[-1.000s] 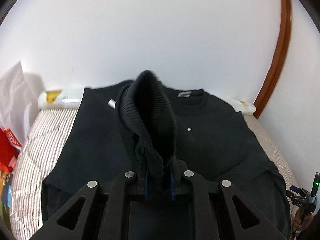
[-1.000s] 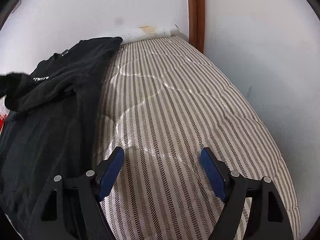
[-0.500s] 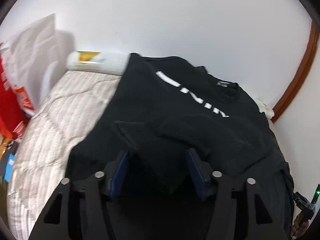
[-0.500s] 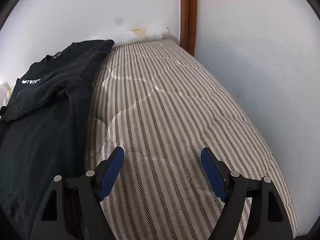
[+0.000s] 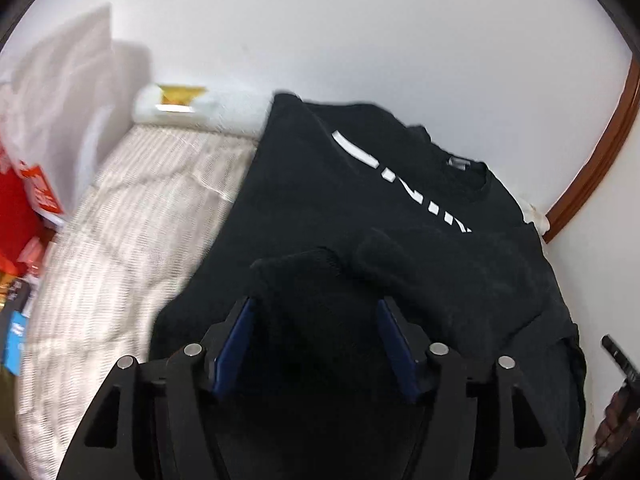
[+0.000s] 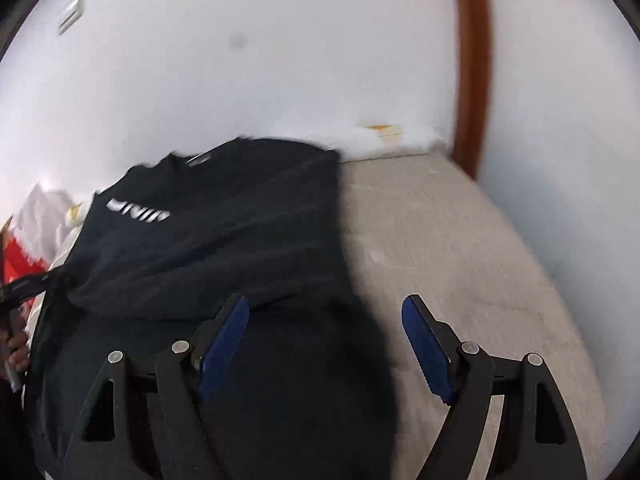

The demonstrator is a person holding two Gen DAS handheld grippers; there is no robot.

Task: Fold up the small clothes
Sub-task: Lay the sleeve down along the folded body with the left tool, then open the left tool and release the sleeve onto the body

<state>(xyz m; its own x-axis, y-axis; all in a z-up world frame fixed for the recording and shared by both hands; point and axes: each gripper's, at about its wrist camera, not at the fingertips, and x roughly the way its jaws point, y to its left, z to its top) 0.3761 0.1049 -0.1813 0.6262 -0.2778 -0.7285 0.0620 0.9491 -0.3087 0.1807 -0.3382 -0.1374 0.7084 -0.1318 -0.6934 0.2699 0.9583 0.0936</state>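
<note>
A black sweatshirt [image 5: 328, 200] with white lettering lies flat on the striped bed cover [image 5: 120, 240]. Its sleeve [image 5: 440, 276] is folded across the chest, and the ribbed cuff [image 5: 300, 276] rests between the blue pads of my left gripper [image 5: 316, 304]. The pads stand apart and do not press the cloth, so this gripper is open. In the right wrist view the sweatshirt [image 6: 224, 232] fills the left half. My right gripper [image 6: 328, 304] hovers open above its right edge, with nothing between its fingers.
White walls close in behind the bed, with a brown wooden trim [image 6: 472, 60] in the corner. A white roll [image 5: 192, 112] lies along the head of the bed. Red and white bags [image 5: 24, 200] crowd the left side. Bare bed cover [image 6: 460, 260] lies right of the sweatshirt.
My left gripper went from shut on the raised cuff to open, and the sleeve now lies across the chest. My right gripper swung left from bare bed cover to over the sweatshirt's edge.
</note>
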